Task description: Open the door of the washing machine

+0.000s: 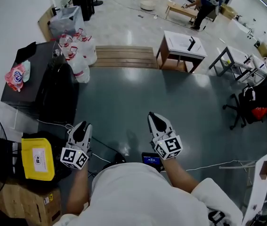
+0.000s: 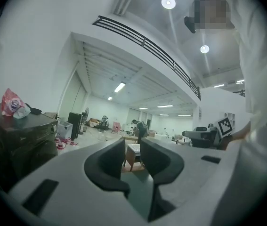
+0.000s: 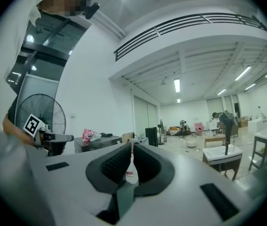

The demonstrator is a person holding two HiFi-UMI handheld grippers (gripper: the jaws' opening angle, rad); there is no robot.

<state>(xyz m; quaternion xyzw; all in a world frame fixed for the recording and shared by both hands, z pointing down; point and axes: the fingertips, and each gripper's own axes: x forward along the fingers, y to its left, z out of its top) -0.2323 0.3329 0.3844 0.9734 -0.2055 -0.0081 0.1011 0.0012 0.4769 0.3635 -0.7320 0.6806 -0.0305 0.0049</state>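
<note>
Washing machine door: not identifiable in any view. Closest candidate is the dark boxy cabinet (image 1: pixel 38 86) at left by the white wall, with a pink-and-white bag (image 1: pixel 15 75) on top. Can't confirm it as the machine, no door or handle visible.

Left gripper (image 1: pixel 82 127) and right gripper (image 1: pixel 156 117) held level, side by side, just ahead of the torso, aimed over bare grey-green floor (image 1: pixel 171 102). Reads as a carry posture, not a reach.

Left claw spread moderately, nothing in the gap. Probably kept part-spread, ready for a handle. Right claw nearly together with a thin slit left, nothing pinched. Only far-off white jugs with red labels (image 1: pixel 79 53) behind the slit.

Likely pre-approach: need to locate and face the door first.
</note>
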